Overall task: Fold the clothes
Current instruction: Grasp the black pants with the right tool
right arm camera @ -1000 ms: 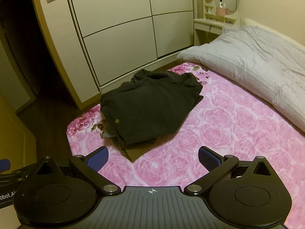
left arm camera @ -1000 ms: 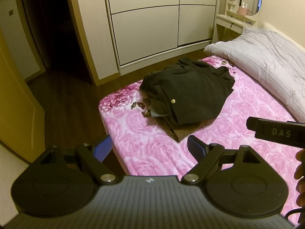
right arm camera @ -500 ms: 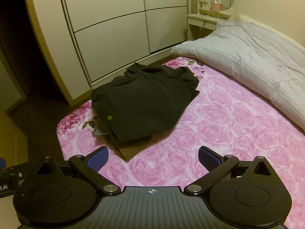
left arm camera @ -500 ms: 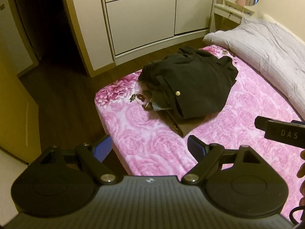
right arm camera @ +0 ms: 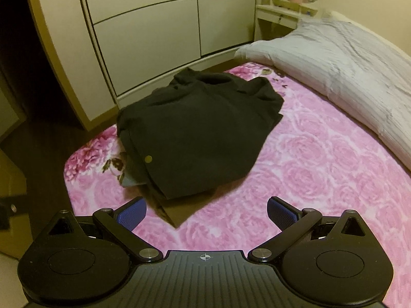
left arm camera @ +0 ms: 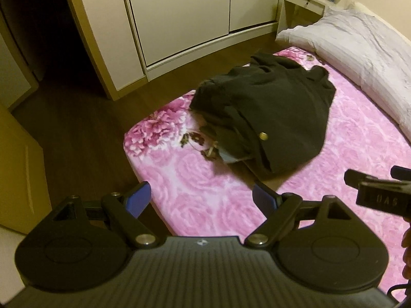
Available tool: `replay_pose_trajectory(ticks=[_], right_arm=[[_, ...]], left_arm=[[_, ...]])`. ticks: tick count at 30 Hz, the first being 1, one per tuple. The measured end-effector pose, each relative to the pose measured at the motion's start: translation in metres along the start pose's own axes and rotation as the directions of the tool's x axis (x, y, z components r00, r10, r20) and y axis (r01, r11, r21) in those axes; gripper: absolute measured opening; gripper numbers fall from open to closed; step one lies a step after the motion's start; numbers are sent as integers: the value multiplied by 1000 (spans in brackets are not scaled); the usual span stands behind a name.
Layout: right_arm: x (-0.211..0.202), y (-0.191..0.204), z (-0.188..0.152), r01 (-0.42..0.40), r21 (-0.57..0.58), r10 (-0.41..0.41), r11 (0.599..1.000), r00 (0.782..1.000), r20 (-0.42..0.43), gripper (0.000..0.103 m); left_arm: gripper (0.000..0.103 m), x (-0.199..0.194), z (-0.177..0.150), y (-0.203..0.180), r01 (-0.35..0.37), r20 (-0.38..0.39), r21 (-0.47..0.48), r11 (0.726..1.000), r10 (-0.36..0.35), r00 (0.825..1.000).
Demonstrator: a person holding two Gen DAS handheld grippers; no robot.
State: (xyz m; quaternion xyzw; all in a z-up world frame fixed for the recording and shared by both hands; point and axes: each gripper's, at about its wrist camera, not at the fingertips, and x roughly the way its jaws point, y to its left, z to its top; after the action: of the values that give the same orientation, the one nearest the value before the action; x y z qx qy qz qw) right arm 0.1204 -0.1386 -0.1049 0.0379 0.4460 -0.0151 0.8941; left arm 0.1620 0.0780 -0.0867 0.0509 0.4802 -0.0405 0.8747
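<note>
A dark garment (left arm camera: 267, 113) with a brass button lies bunched on the pink rose blanket (left arm camera: 205, 195), on top of a brown garment (right arm camera: 177, 213) and a bit of pale blue cloth. It also shows in the right wrist view (right arm camera: 200, 138). My left gripper (left arm camera: 201, 199) is open and empty, above the bed's near corner, short of the pile. My right gripper (right arm camera: 205, 214) is open and empty, just in front of the brown garment's corner. The right gripper's body shows at the right edge of the left wrist view (left arm camera: 377, 195).
A grey striped duvet (right arm camera: 346, 59) lies along the far right of the bed. White wardrobe doors (right arm camera: 159, 33) stand behind, with a small dressing table (right arm camera: 280, 12) in the corner. Dark wood floor (left arm camera: 77, 128) lies left of the bed.
Both grippers have moved closer to the clothes pile, which sits larger and lower in both views. The jaws stay open. The pile has not moved.
</note>
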Motion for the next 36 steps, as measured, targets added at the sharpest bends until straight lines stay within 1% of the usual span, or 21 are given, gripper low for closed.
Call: replay_pose_trajectory(ticks=[6, 9, 10, 11, 12, 14, 18, 24, 28, 29, 30, 31, 32, 34, 35, 36], right_arm=[[50, 14, 1, 19, -40, -19, 999, 1000, 1, 102], [77, 24, 1, 27, -85, -28, 996, 1000, -1, 102], [86, 27, 0, 33, -101, -33, 994, 999, 0, 101], [95, 32, -1, 43, -123, -44, 991, 999, -2, 94], [102, 36, -3, 43, -140, -45, 989, 999, -9, 92], [118, 45, -7, 42, -168, -46, 985, 999, -23, 91], [143, 61, -9, 46, -215, -51, 976, 999, -19, 91], [186, 93, -6, 73, -326, -79, 943, 997, -4, 91], [211, 112, -7, 113, -436, -117, 893, 993, 18, 90], [217, 116, -7, 127, -465, -132, 876, 991, 23, 68], [223, 120, -7, 140, -493, -145, 859, 989, 28, 62], [227, 120, -5, 143, -499, -155, 855, 988, 18, 57], [225, 115, -1, 138, -476, -148, 868, 989, 16, 41], [220, 106, 8, 126, -429, -134, 894, 991, 13, 28], [213, 99, 15, 104, -390, -111, 915, 994, 3, 21], [204, 89, 26, 79, -334, -87, 939, 996, -8, 19]], left_arm=[[84, 41, 19, 22, 10, -51, 8, 1000, -10, 999], [84, 63, 28, 31, 20, -81, 17, 1000, -19, 997], [84, 70, 32, 34, 26, -91, 19, 999, -24, 996], [84, 77, 36, 36, 31, -100, 22, 999, -28, 995], [84, 85, 40, 39, 35, -108, 28, 999, -31, 994], [83, 97, 48, 44, 45, -118, 41, 998, -40, 992], [83, 123, 68, 52, 68, -135, 62, 996, -59, 989], [83, 154, 93, 59, 104, -158, 92, 990, -88, 983], [83, 169, 105, 63, 114, -174, 107, 988, -95, 980], [83, 172, 107, 64, 116, -176, 108, 987, -95, 980], [83, 174, 110, 65, 117, -178, 109, 987, -96, 979], [83, 175, 113, 67, 118, -177, 109, 987, -97, 979], [83, 176, 116, 68, 120, -175, 107, 987, -101, 979], [83, 175, 121, 71, 126, -166, 101, 987, -109, 980], [83, 174, 125, 73, 130, -161, 99, 987, -113, 981], [83, 173, 128, 74, 132, -154, 97, 986, -116, 981]])
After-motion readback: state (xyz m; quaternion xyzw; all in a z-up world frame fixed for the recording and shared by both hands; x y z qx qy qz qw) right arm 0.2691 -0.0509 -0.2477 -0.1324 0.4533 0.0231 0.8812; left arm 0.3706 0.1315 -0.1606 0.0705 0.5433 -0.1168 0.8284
